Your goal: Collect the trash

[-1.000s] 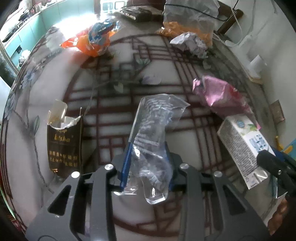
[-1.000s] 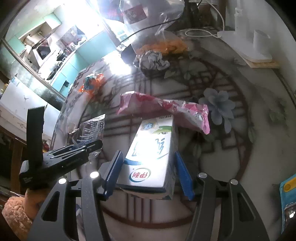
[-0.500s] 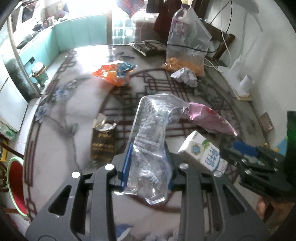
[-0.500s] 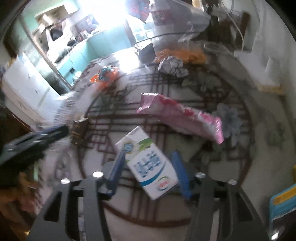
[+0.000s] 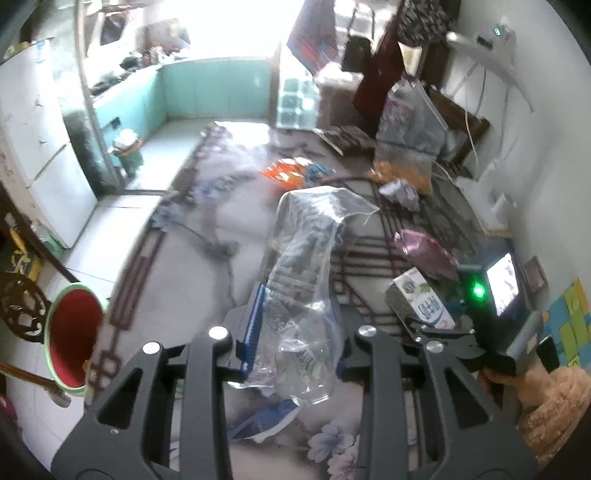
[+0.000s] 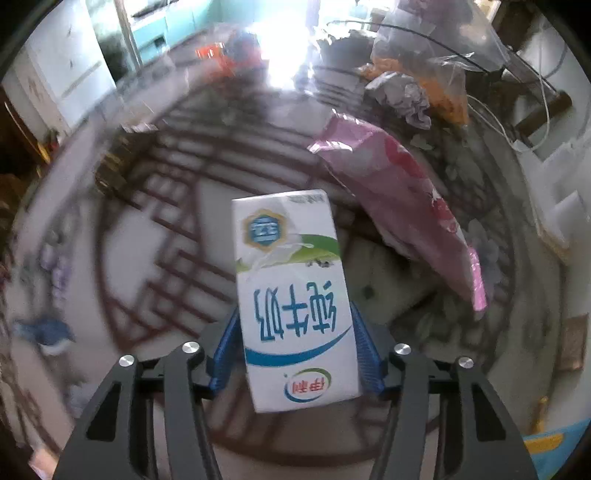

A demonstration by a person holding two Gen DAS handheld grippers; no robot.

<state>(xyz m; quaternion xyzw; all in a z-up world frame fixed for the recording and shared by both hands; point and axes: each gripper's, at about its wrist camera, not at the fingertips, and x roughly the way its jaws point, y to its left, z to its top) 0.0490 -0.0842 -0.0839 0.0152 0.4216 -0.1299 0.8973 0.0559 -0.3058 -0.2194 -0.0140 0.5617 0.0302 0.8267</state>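
- A round glossy table with a dark red lattice pattern and painted flowers point(image 5: 207, 280) fills the foreground.
- Beyond it lies a pale tiled floor point(image 5: 122, 218).
- Teal kitchen cabinets point(image 5: 218, 88) line the far wall under a blown-out bright window point(image 5: 236, 26).
- A tall white refrigerator point(image 5: 40, 140) stands at the left.
- A white plastered wall point(image 5: 535, 155) runs along the right.
- A red round bin with a pale green rim point(image 5: 72, 332) sits low at the left.
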